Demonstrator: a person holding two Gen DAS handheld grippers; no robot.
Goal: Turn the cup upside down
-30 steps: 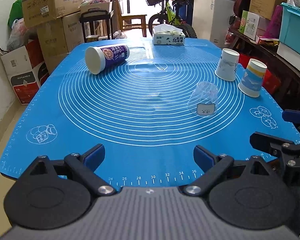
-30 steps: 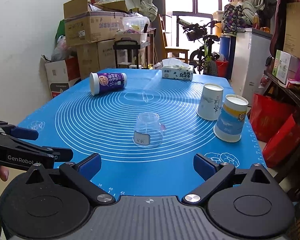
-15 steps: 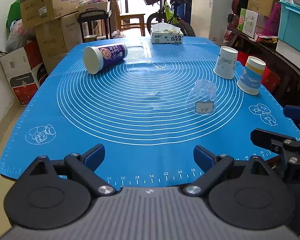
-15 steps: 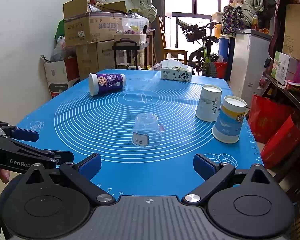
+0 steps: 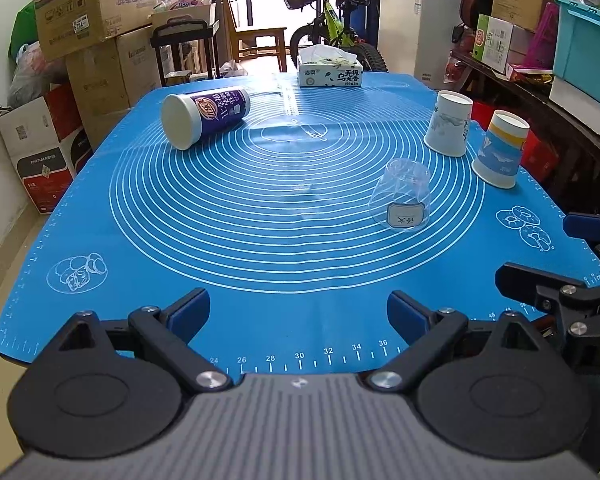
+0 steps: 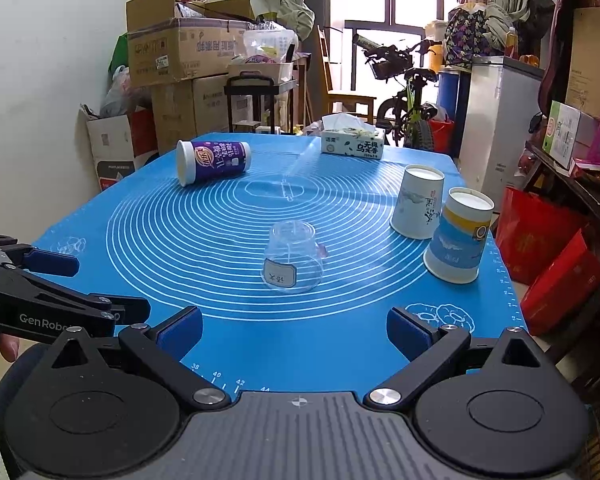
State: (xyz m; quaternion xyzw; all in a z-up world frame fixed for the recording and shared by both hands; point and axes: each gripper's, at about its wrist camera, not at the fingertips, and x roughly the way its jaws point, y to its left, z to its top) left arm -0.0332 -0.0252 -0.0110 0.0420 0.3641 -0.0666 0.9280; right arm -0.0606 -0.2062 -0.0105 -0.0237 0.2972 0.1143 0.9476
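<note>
A purple-and-white cup (image 5: 204, 116) lies on its side at the far left of the blue mat (image 5: 260, 272); it also shows in the right wrist view (image 6: 214, 161). A clear plastic cup (image 5: 402, 200) stands mouth down right of centre, also in the right wrist view (image 6: 294, 257). Two paper cups (image 5: 450, 123) (image 5: 498, 149) stand mouth down at the right. My left gripper (image 5: 298, 312) is open and empty over the near edge. My right gripper (image 6: 294, 328) is open and empty, facing the clear cup.
A tissue box (image 5: 330, 73) sits at the mat's far edge. Cardboard boxes (image 5: 88, 4) are stacked at the left, a bicycle (image 5: 332, 24) stands behind, and a shelf with bins (image 5: 584, 40) runs along the right.
Both grippers have risen and pulled back slightly; the cups have not moved. Both grippers stay open.
</note>
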